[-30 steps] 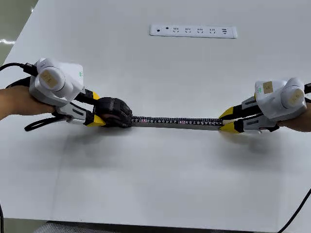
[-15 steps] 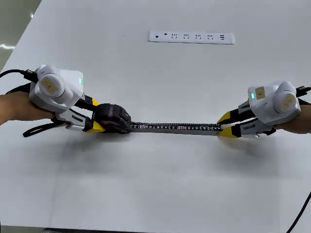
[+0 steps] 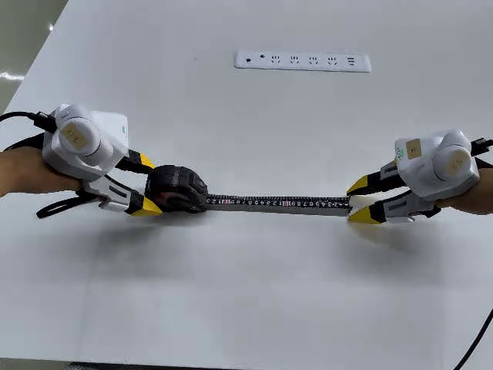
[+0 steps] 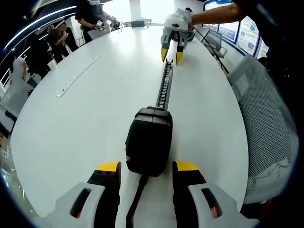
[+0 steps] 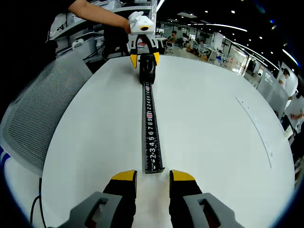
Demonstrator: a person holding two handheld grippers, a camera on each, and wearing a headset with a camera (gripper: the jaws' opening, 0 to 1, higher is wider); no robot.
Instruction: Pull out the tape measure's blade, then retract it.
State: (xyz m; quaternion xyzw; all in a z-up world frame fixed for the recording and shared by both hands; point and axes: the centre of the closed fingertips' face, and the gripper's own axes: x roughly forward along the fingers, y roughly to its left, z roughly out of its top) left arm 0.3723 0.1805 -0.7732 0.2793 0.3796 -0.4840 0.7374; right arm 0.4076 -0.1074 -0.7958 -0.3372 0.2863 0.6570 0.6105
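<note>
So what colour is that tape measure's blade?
Black blade with white numerals and a few red marks; the right gripper view shows it best.

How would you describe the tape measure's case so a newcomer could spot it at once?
On the white workbench, look to the left hand-held gripper; at its open yellow-tipped jaws sits the tape measure's case. It is the one chunky black thing there, with a numbered blade running out of it toward the right hand-held gripper, unlike the flat white power strip farther back.
</note>
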